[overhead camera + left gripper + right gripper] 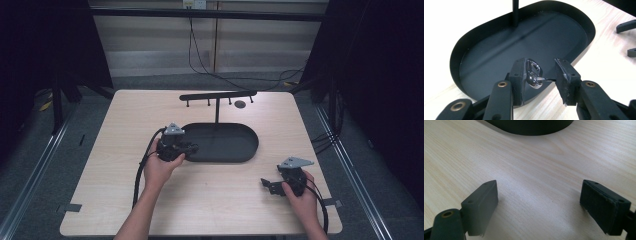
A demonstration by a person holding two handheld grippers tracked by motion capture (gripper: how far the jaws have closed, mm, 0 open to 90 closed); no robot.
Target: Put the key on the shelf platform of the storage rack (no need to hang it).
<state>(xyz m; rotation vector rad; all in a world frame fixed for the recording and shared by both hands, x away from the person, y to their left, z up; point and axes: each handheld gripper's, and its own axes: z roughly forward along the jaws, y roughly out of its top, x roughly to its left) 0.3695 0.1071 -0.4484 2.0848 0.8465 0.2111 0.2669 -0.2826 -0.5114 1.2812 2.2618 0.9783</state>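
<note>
Left gripper (192, 148) was held in the person's left hand (161, 165) at the near left end of the black oval tray (235, 150), which sat on the worktop (115, 150) about mid-width and toward the far edge. In the left gripper view its jaws stood over the tray's near rim, parted, with a small shiny metal ring-like object (534, 76) between them. The object lay against the pad of the left-hand jaw in that view; a thin pin of it reached across toward the other pad, and contact there could not be confirmed. Whether the jaws were gripping or merely bracketing the piece could not be told.

A thin black post (217, 111) rose from the far side of the tray and carried a horizontal black bar (218, 95) with short pegs hanging under it. A small dark disc (240, 104) lay on the worktop near the far edge, just right of the post.

Right gripper (267, 185) was held in the right hand (302, 195) near the worktop's near right corner, well apart from the tray. In the right gripper view its jaws were spread wide and empty over bare wood grain, the tray's edge (531, 127) visible at the top.
</note>
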